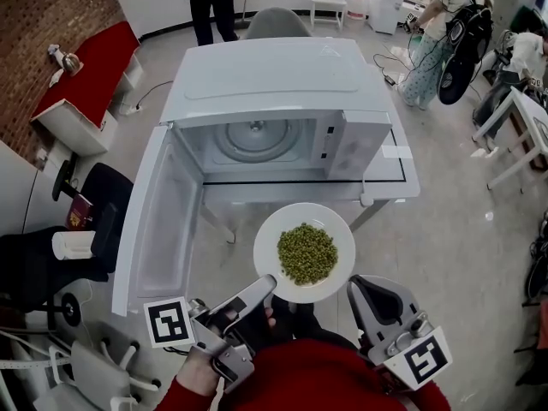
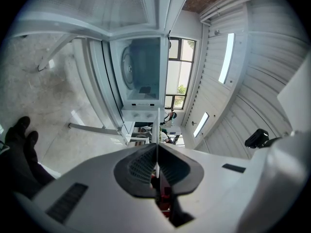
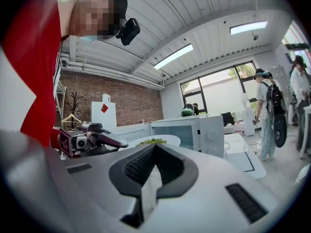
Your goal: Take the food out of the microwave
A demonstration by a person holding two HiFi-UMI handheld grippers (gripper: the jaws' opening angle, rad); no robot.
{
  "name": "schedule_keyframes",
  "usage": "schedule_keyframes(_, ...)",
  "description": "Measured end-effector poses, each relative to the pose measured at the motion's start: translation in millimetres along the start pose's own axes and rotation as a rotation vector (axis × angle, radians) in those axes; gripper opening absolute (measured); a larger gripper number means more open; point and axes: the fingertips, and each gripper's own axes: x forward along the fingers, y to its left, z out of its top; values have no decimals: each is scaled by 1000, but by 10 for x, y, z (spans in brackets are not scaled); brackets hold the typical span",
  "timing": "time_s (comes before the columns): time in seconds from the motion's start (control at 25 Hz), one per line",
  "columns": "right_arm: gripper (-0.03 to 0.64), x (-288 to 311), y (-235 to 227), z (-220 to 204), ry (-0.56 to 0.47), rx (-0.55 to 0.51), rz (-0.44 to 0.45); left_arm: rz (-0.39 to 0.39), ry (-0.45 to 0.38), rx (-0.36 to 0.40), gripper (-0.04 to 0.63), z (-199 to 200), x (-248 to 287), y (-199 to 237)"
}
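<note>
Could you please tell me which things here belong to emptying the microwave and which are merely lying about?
Job in hand: white plate, green food on it, open microwave, left gripper with jaws shut on the plate's rim.
Lying about: red-topped bench, grey chair, black backpack on a bystander.

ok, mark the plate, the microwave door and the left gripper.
plate (image 1: 266, 245), head view, bare left part of the rim.
microwave door (image 1: 163, 221), head view, inner panel of the open door.
left gripper (image 1: 268, 282), head view, jaw tips where they are shut on the plate's near edge.
</note>
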Motion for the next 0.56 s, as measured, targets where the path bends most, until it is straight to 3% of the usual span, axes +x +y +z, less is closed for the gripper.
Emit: schedule_keyframes(0.56,14,0,-35,0,1,-8,12,0,-5,-6,20,1,44,-10)
